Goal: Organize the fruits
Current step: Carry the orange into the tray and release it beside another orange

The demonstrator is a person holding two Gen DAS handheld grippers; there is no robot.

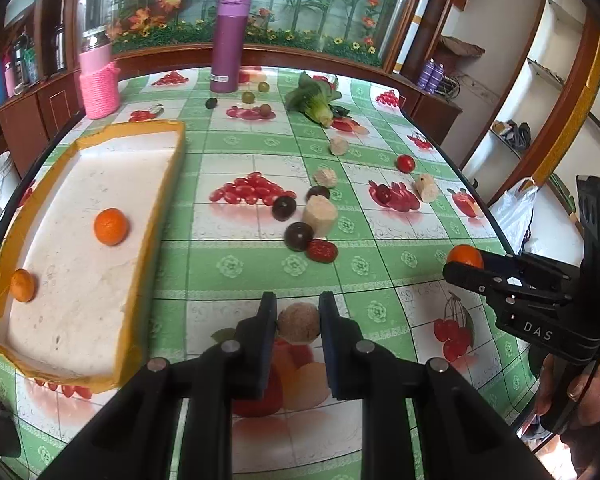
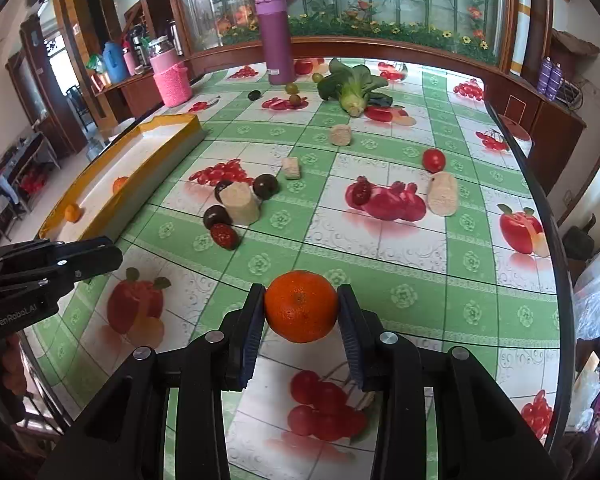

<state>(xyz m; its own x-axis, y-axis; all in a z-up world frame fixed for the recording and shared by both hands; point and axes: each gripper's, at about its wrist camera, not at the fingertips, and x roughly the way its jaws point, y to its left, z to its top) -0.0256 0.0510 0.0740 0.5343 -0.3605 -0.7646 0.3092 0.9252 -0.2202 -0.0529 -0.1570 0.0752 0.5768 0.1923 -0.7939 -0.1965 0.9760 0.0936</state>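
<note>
In the right wrist view, the tray's [image 2: 100, 184] near wall hides the lower parts of two oranges [image 2: 120, 183] at left. The left gripper [image 2: 112, 254] is cut off by the left edge; its fingertips overlap, so whatever they hold stays hidden there.

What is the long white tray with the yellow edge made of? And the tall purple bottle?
The long white tray with the yellow edge looks like foam board, matte and pitted, its rim seemingly wrapped in wrinkled yellow tape. The tall purple bottle looks like smooth coated metal or plastic; its soft sheen leaves that open.
</note>
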